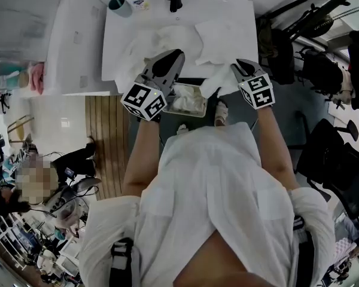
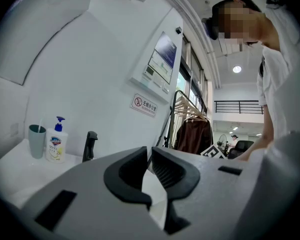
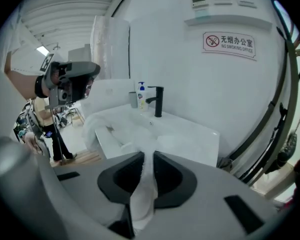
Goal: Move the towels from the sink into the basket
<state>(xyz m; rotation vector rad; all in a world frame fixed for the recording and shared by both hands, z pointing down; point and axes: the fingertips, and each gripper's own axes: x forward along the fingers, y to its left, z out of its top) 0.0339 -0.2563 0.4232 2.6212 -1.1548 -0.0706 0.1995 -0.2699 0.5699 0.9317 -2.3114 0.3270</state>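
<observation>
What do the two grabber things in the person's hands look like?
The left gripper and right gripper are grey, with rounded jaws lined with black pads. Each carries a cube with black-and-white square markers. No cables show. The person wears a white shirt with short sleeves.

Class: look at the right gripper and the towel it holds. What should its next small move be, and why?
Probably draw the right gripper back toward the person until it hangs over the basket. Its jaws are clamped on a white towel whose far end trails in the sink, and the basket sits nearer the person, with towels already in it.
</observation>
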